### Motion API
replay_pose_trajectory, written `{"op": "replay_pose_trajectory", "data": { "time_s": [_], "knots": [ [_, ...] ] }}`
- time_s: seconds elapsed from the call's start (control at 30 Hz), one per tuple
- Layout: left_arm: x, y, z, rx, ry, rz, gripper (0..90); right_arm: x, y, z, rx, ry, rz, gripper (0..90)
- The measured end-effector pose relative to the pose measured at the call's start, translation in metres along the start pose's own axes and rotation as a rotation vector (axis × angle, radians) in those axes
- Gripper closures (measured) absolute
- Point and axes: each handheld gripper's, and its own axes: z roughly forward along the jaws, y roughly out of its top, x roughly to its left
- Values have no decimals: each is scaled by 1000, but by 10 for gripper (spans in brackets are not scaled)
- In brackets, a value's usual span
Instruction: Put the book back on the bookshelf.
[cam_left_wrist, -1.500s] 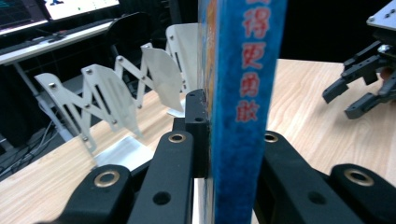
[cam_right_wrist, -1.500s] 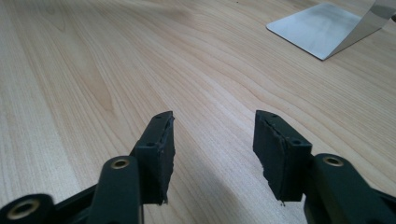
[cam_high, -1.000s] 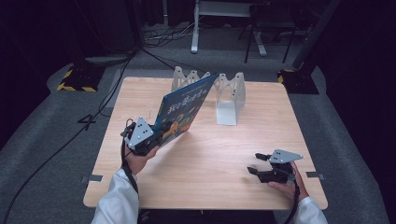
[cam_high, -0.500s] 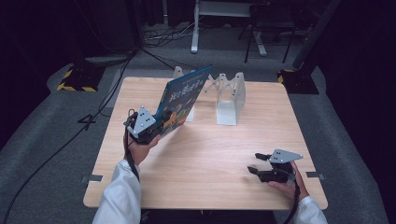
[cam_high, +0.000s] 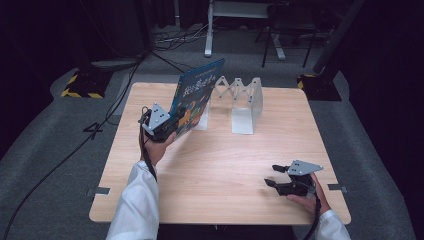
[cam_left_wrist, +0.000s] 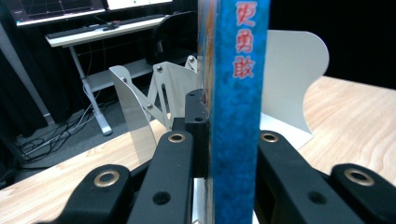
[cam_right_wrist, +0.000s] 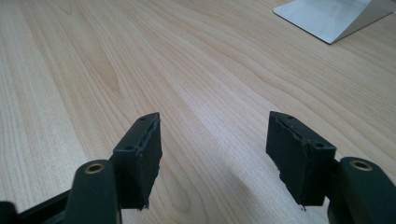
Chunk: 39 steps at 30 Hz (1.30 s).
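Right gripper (cam_high: 274, 175) lower right of high view, low over bare wooden table (cam_high: 220, 170); jaws spread, nothing between them, have just been closing a little. Left gripper (cam_high: 172, 123) left of centre, jaws pinching blue book (cam_high: 196, 96) at its lower edge. Book held upright, tilted, above table, just in front of white folding book stand (cam_high: 239, 100) at far middle of table. Dark floor, cables beyond.

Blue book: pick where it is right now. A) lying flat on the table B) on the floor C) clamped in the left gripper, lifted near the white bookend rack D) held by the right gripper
C: the left gripper is shut on the blue book, lifted beside the white bookend rack.
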Motion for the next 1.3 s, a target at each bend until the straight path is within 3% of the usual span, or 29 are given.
{"op": "replay_pose_trajectory", "data": {
  "time_s": [0.3,0.97,1.13,1.3],
  "knots": [
    [4,-13,5,29,-10,-35,830,0,-1,3,19,1,-3,367],
    [6,-23,19,65,7,-74,830,2,-2,10,56,19,-8,356],
    [5,-26,23,57,25,-88,830,3,-2,11,62,24,-14,356],
    [0,-32,30,51,70,-97,829,2,-3,10,59,22,-10,356]
  ]
}}
